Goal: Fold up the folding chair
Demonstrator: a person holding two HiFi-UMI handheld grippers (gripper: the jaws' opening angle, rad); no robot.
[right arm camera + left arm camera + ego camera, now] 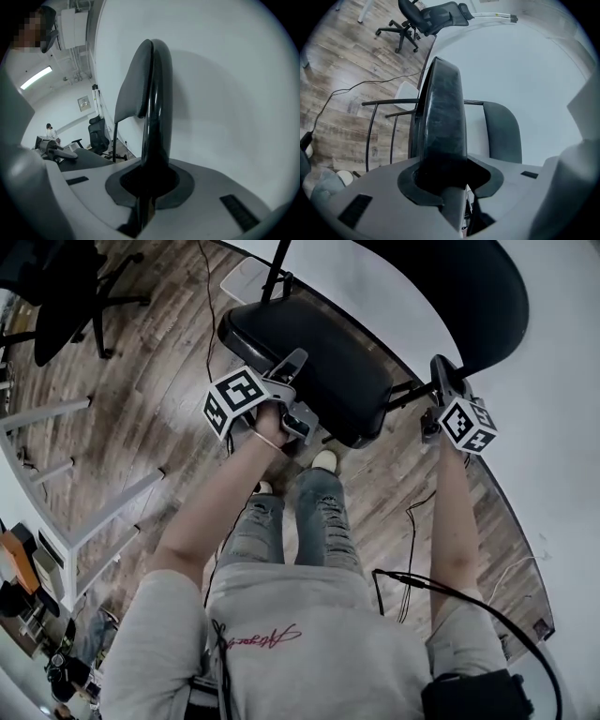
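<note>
The folding chair stands against a white wall, with its black seat (309, 357) tilted and its dark backrest (459, 292) behind. My left gripper (298, 364) is shut on the seat's near edge. In the left gripper view the seat (443, 117) rises edge-on from between the jaws of that gripper (445, 180), with thin black frame tubes (382, 102) to its left. My right gripper (441, 371) is shut on the backrest's side edge. In the right gripper view the backrest (154, 93) rises as a thin glossy black curve out of that gripper (147, 180).
A black office chair (56, 287) stands at the far left on the wood floor, also seen in the left gripper view as the office chair (431, 16). White table legs (84, 517) run along the left. Cables (412, 521) trail on the floor. The person's shoes (323, 460) are just under the seat.
</note>
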